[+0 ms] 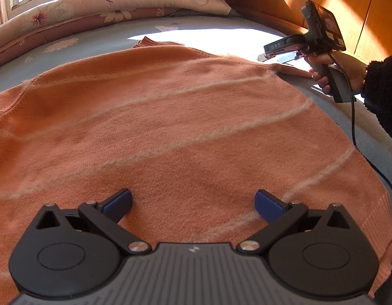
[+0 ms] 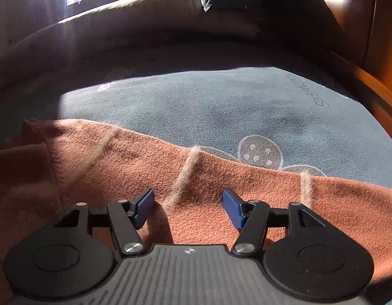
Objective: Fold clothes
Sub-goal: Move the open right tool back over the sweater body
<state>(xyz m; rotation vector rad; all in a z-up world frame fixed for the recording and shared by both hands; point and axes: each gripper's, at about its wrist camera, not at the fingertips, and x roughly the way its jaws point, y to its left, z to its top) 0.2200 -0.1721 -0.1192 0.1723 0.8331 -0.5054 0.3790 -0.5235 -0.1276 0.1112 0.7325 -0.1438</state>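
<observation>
A fuzzy orange sweater [image 1: 170, 127] with thin pale stripes is lying flat on the blue sheet [image 2: 221, 101] of the bed, and a puffy flowered quilt [image 1: 81, 7] is bunching up behind it. The left gripper [image 1: 193, 203] is hovering over the sweater's near part with its blue pads [image 1: 119, 202] wide apart and nothing between them. The right gripper [image 2: 188, 206] is sitting over the sweater's edge, its ridged pads [image 2: 232, 208] apart, not pinching the knit.

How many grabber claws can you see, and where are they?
2. The left gripper hovers open over the middle of the orange sweater. The right gripper, held in a hand, sits open over the sweater's far edge by the blue bedsheet.
</observation>
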